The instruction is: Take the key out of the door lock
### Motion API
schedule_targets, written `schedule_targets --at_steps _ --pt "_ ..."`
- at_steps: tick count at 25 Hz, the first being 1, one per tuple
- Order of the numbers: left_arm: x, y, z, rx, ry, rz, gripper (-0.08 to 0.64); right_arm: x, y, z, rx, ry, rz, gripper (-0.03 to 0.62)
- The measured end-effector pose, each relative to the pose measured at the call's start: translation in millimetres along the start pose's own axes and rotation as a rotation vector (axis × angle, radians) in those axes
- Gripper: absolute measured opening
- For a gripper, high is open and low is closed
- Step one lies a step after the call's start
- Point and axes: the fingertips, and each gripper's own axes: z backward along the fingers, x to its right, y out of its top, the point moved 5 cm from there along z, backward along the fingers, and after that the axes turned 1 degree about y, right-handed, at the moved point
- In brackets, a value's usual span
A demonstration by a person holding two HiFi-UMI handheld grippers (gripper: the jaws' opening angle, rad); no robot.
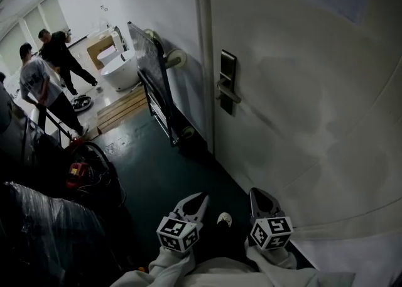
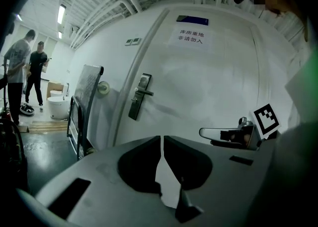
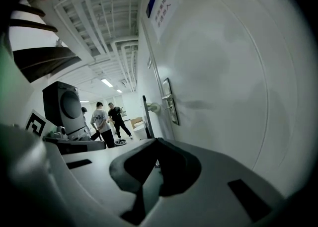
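Note:
The white door fills the right of the head view. Its dark lock plate with a metal lever handle sits at mid height, and shows too in the left gripper view and the right gripper view. I cannot make out a key in it at this distance. My left gripper hangs low near my body with its jaws shut and nothing in them. The right gripper hangs beside it, close to the door, also shut and empty. Both are well short of the lock.
A dark flat trolley leans on the wall left of the door frame. Further back are a white tub, wooden boards and two people. A red tool and plastic-wrapped goods crowd the left floor.

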Motion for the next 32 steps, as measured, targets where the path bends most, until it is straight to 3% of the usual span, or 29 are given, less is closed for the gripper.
schedule_targets --at_steps 8,13,25,32 --pt "-34 27 -63 0.006 0.026 0.023 0.028 33 29 -71 -0.013 0.033 0.013 0.052" --pt "-58 30 -95 0.024 0.054 0.092 0.028 51 33 -105 -0.020 0.052 0.024 0.052" --pt "-74 43 -138 0.013 0.027 0.200 0.028 70 39 -123 -0.017 0.050 -0.044 0.052" --pt "-99 66 -170 0.037 -0.046 0.378 0.028 69 56 -141 -0.003 0.004 -0.052 0.052"
